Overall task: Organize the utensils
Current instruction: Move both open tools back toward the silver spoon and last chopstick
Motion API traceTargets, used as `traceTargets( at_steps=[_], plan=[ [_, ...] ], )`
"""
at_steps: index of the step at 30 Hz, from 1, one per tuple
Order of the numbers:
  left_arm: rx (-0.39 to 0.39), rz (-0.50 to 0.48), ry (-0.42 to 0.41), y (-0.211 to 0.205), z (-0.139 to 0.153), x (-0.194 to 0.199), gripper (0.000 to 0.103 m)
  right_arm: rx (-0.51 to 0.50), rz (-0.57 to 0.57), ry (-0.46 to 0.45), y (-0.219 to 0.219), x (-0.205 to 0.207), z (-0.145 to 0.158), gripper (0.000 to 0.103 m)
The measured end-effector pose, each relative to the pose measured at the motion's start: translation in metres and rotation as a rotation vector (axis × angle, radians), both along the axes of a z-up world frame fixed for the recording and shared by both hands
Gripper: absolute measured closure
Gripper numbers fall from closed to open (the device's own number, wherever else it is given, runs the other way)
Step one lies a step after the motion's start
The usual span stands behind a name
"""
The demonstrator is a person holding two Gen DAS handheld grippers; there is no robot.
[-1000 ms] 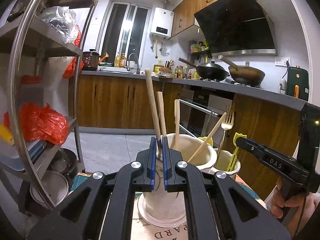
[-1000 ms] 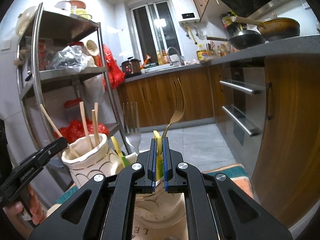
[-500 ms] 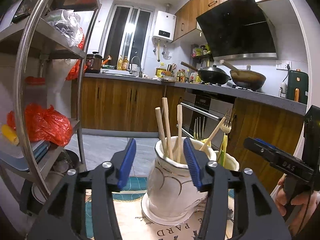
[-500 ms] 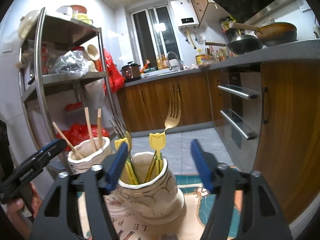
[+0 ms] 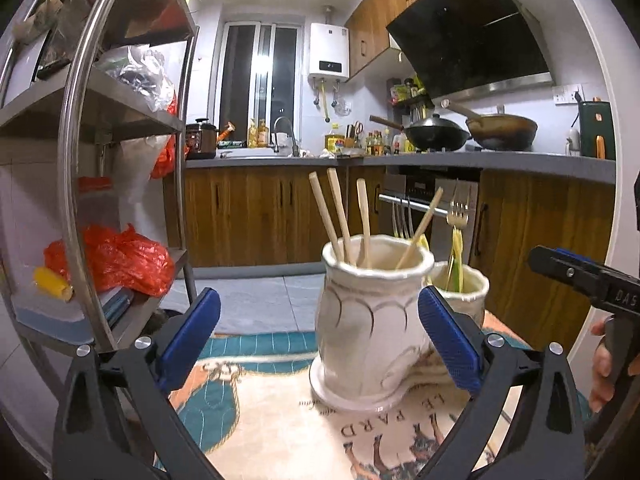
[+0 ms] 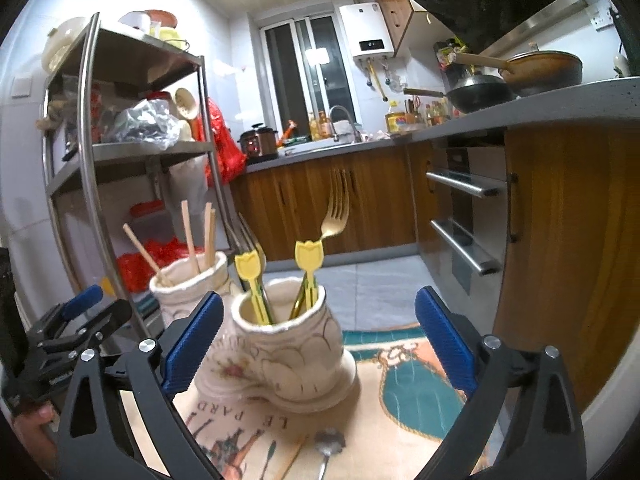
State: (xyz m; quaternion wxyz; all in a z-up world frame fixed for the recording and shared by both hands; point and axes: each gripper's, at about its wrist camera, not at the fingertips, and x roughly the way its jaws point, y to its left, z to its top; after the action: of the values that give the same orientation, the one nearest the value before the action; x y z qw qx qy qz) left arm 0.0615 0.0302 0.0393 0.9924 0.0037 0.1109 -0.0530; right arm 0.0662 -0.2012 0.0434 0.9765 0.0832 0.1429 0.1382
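Both tongs, left and right, have just been opening and stand wide apart, empty. The release step looks finished: chopsticks sit in the near holder, forks in theirs. Next, probably the spoon lying on the mat below the right tongs.

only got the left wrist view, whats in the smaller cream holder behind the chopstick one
Observer: The cream ceramic holder has two yellow tulip-topped utensils and a gold fork standing in it.
Operator: anything loose on the mat
Observer: Yes, a metal spoon lies on the printed mat in front of that holder.
Operator: other hand gripping anything
Observer: No. The right hand-held gripper has just been opening; its jaws stand wide either side of the holder, pads clear of it.
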Motion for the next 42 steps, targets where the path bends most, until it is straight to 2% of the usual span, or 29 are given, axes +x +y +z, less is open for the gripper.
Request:
traceTargets(
  at_steps=[4,11,17,23,34,36,42],
  plan=[
    [-0.022,-0.01,0.05,0.001,-0.009,-0.007,0.006,-0.026,-0.017,0.013,-0.001,-0.015,-0.007,0.006],
    [-0.011,-0.025,0.067,-0.004,-0.017,-0.029,0.006,-0.04,-0.043,0.044,-0.007,-0.033,-0.016,0.006],
    [-0.019,-0.041,0.136,-0.004,-0.028,-0.04,0.006,-0.061,-0.045,0.1,-0.012,-0.042,-0.027,0.006],
    [-0.031,-0.05,0.212,-0.002,-0.039,-0.04,0.006,-0.116,-0.039,0.185,-0.013,-0.044,-0.04,0.006],
    [-0.018,-0.111,0.339,-0.012,-0.055,-0.027,0.006,-0.204,0.051,0.421,0.001,-0.029,-0.074,0.007],
    [-0.009,-0.117,0.348,-0.015,-0.056,-0.025,0.006,-0.216,0.066,0.454,0.006,-0.024,-0.08,0.009],
    [0.0,-0.14,0.356,-0.022,-0.057,-0.026,0.006,-0.286,0.11,0.533,0.026,-0.014,-0.093,0.043]
  ],
)
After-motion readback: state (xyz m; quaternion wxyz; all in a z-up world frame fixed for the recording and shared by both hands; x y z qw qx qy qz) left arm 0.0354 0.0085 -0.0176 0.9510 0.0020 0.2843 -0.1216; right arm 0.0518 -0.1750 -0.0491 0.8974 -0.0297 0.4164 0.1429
